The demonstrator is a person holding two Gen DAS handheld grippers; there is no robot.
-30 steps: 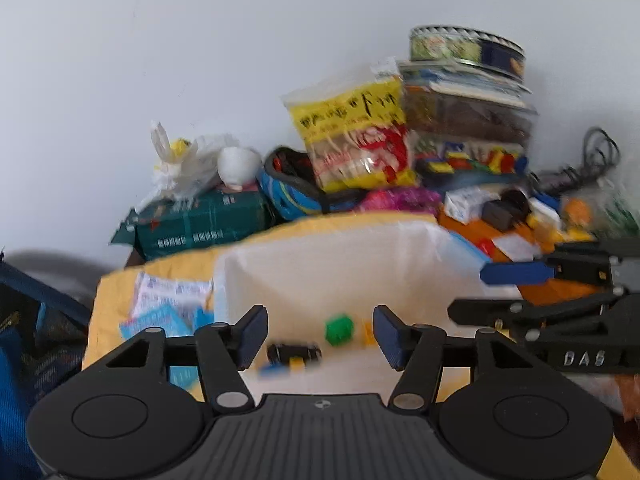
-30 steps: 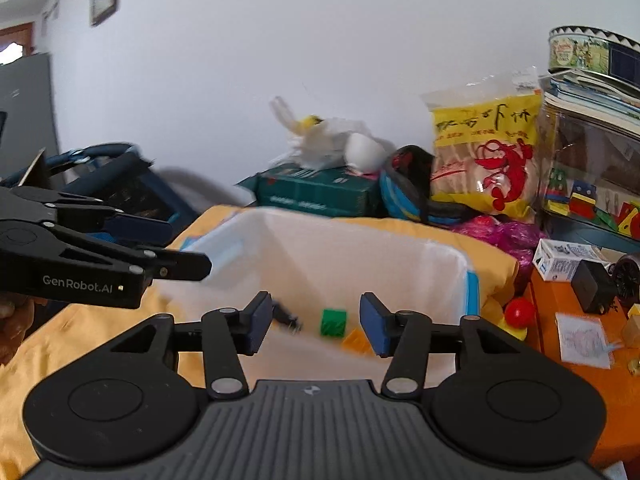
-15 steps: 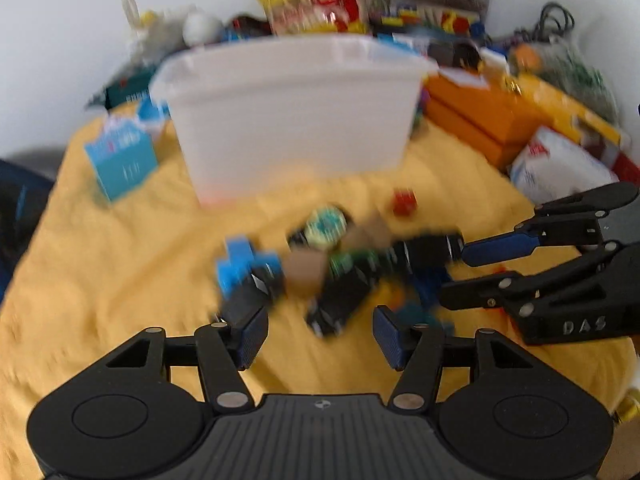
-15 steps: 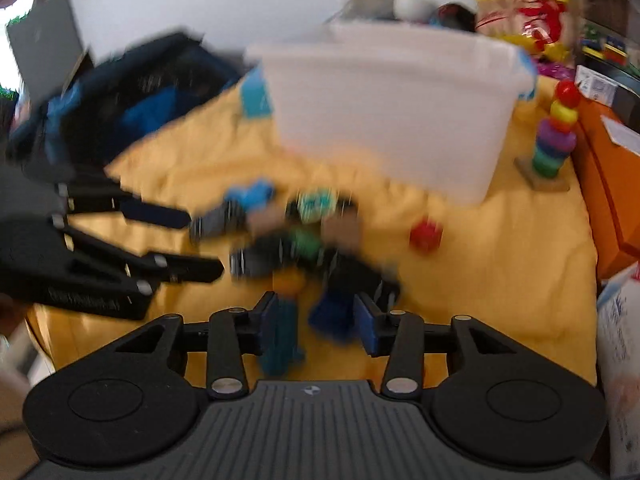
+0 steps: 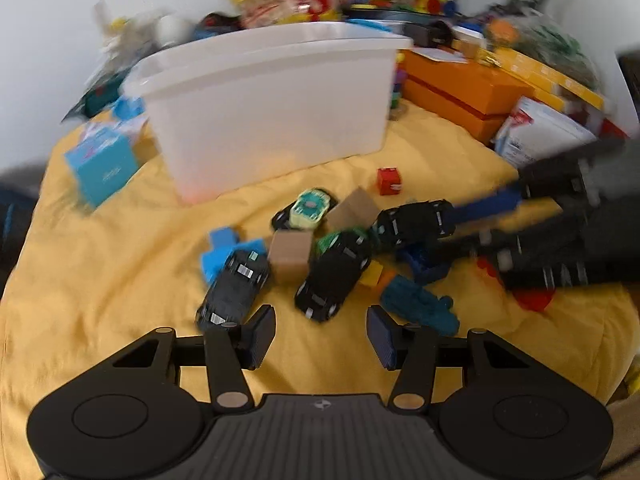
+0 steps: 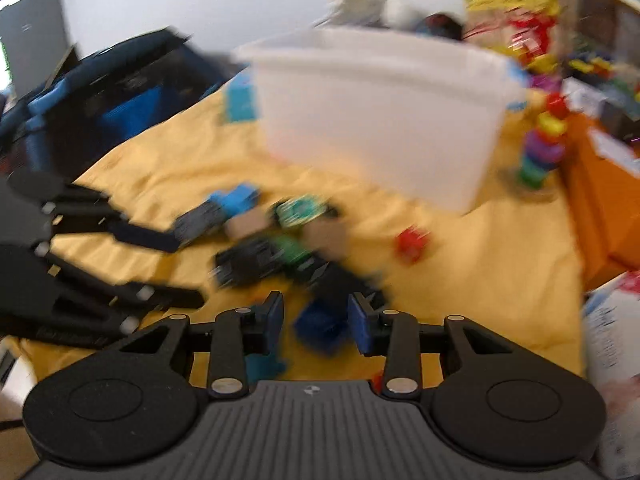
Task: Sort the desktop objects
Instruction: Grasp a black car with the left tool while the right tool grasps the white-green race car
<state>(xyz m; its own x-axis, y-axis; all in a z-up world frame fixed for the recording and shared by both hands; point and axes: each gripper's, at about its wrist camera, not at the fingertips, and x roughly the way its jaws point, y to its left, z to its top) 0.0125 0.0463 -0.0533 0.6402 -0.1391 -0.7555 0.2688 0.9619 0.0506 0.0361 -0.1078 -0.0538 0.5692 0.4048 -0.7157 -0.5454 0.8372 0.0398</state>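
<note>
A pile of small toys lies on the yellow cloth [image 5: 100, 280] in front of a white plastic bin [image 5: 272, 92]. It holds black toy cars [image 5: 334, 276], a teal and cream car [image 5: 308, 210], brown cubes [image 5: 290, 254], a light blue block [image 5: 224, 248] and a red cube [image 5: 389, 180]. My left gripper [image 5: 320, 332] is open, just short of the nearest black car. My right gripper [image 6: 316, 320] is open, its fingers on either side of a dark blue block [image 6: 320, 328]; blur hides whether they touch it. The bin [image 6: 380, 112] stands behind the pile.
Orange boxes [image 5: 464, 88] and white packets [image 5: 548, 132] crowd the right side. A light blue box [image 5: 102, 168] stands left of the bin. A coloured ring stacker [image 6: 540, 148] stands right of the bin. A dark blue bag [image 6: 120, 96] sits off the cloth's left edge.
Both grippers have dropped from above the bin to the toy pile in front of it and moved closer to the toys. Both stayed open.
</note>
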